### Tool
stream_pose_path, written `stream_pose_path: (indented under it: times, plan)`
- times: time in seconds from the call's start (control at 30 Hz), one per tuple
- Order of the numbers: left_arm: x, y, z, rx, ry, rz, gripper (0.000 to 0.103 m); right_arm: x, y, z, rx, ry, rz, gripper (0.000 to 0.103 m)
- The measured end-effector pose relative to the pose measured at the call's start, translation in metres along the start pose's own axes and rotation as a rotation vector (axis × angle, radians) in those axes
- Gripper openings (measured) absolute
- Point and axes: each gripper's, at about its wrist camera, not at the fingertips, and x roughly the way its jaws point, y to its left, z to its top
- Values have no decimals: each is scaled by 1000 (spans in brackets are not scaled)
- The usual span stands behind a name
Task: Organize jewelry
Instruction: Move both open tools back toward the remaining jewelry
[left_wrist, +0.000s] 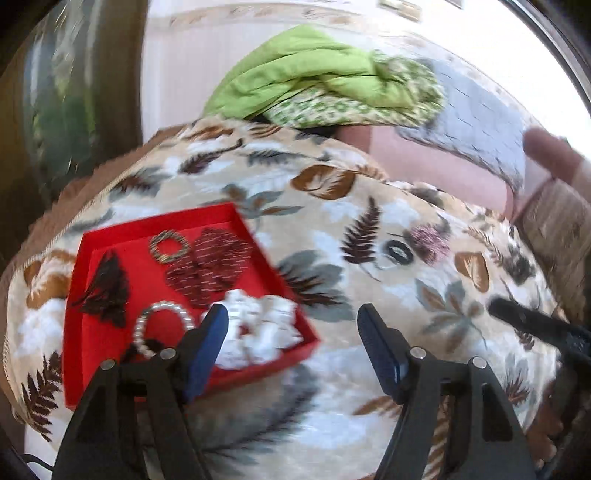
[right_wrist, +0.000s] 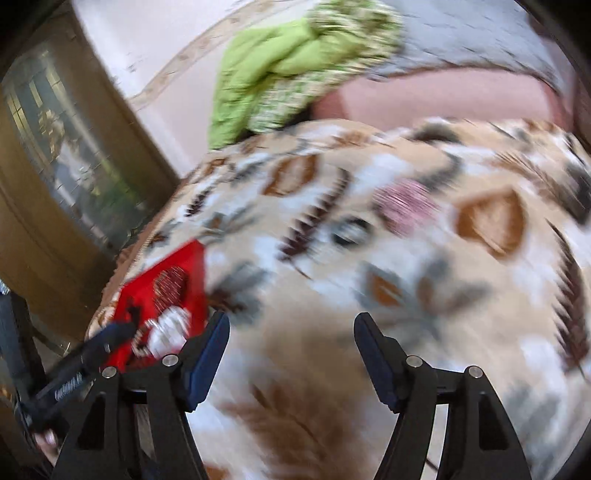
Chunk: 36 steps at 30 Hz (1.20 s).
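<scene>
A red tray (left_wrist: 147, 275) lies on a leaf-patterned blanket (left_wrist: 332, 229). In it are a gold bead ring (left_wrist: 169, 246), a dark red sequined scrunchie (left_wrist: 208, 266), a black feather piece (left_wrist: 107, 288), a pearl bracelet (left_wrist: 162, 325) and a white scrunchie (left_wrist: 262, 328). On the blanket to the right lie a dark ring (left_wrist: 399, 252) and a pink scrunchie (left_wrist: 428, 238). My left gripper (left_wrist: 291, 321) is open and empty, beside the tray's right corner. My right gripper (right_wrist: 291, 326) is open and empty above the blanket; its view is blurred, with the tray (right_wrist: 162, 291) at left and the pink scrunchie (right_wrist: 404, 206) ahead.
A green quilt (left_wrist: 317, 77) and a grey cloth (left_wrist: 476, 110) lie on a pink surface (left_wrist: 424, 162) behind the blanket. A glass-fronted wooden cabinet (right_wrist: 55, 147) stands at left. The other gripper's finger (left_wrist: 535, 325) shows at the right edge of the left wrist view.
</scene>
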Motion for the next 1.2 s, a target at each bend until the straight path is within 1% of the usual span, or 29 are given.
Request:
stream_pose_path:
  times: [0.1, 0.2, 0.23, 0.3, 0.37, 0.4, 0.47, 0.57, 0.73, 0.97, 1.2]
  plan:
    - [-6, -36, -9, 6, -43, 15, 72, -36, -26, -22, 8, -28, -40, 75]
    - [-11, -68, -24, 13, -44, 9, 72, -62, -46, -36, -3, -65, -73, 78]
    - [-14, -74, -29, 24, -45, 5, 72, -68, -50, -39, -2, -77, -81, 78]
    - [-21, -99, -43, 72, -53, 35, 72, -76, -64, -43, 8, -93, -90, 79]
    - [-26, -114, -52, 97, -40, 60, 72, -81, -78, -42, 54, -98, -78, 80]
    - [-29, -121, -56, 96, -28, 61, 72, -83, -86, -40, 91, -101, -43, 80]
    - [-34, -129, -61, 84, -13, 72, 72, -89, -95, -38, 130, -113, -10, 80]
    - [-44, -140, -63, 64, -22, 97, 72, -97, -102, -37, 154, -132, 12, 80]
    - [-58, -159, -68, 88, -20, 139, 72, -110, -103, -37, 164, -156, 42, 80]
    - [-75, -170, -67, 105, -36, 138, 72, -127, -100, -37, 136, -201, 32, 80]
    - [-85, -177, -61, 106, -42, 132, 72, -130, -104, -38, 143, -206, 31, 82]
